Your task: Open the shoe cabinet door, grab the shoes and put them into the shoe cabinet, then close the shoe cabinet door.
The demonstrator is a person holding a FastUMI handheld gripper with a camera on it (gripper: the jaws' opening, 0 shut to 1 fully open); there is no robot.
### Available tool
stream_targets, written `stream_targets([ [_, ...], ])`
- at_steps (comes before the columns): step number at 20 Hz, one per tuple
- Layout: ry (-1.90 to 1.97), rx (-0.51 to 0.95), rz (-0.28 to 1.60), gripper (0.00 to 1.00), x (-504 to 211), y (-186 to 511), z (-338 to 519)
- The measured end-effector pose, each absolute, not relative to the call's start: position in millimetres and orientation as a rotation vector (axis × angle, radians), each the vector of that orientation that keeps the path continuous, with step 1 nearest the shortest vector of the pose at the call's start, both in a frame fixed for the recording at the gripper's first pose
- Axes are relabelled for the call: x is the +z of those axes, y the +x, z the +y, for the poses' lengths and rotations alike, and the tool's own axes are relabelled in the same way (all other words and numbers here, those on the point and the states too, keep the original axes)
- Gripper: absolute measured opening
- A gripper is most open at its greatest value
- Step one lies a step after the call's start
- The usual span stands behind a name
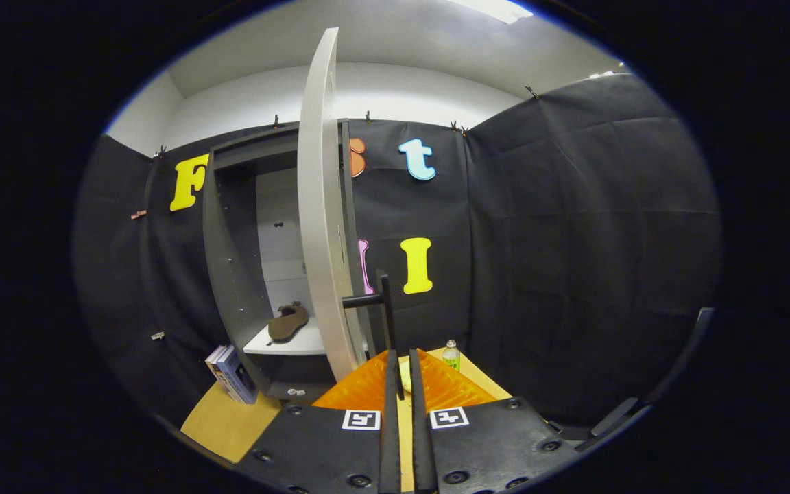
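Note:
The grey shoe cabinet (227, 274) stands open just ahead and to the left of my fingers. Its pale door (319, 206) is swung out towards me and I see it edge-on. A brown shoe (289, 321) lies on the white shelf (299, 343) inside. From the door's edge sticks a black bar handle (386, 309), and its lower end runs down into the narrow gap between my fingers. My gripper (402, 353) is shut on that handle, with the fingers almost touching.
Some books (232, 374) lean against the cabinet's lower left corner on the wooden tabletop (223, 425). A small green-labelled bottle (451, 355) stands just beyond my right finger. Black cloth walls close in the booth behind and to the right.

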State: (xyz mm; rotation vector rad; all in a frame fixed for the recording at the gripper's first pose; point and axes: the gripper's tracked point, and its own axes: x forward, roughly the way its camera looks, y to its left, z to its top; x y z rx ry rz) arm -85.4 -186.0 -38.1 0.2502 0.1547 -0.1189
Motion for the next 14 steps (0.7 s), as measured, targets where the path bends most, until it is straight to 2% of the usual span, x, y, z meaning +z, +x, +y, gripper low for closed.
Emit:
stream_targets([
  [2, 0.231, -0.136, 0.149, 0.12, -37, -94, -187],
  [6, 0.204, -0.083, 0.196, 0.21, -48, -113, -159],
  [7, 0.206, -0.064, 0.214, 0.26, -52, -120, -151],
  [8, 0.213, -0.039, 0.230, 0.26, -55, -125, -138],
  [9, 0.221, -0.015, 0.248, 0.36, -61, -129, -126],
  [11, 0.244, 0.047, 0.281, 0.48, -78, -131, -97],
  [14, 0.257, 0.145, 0.376, 0.49, -125, -131, -52],
])
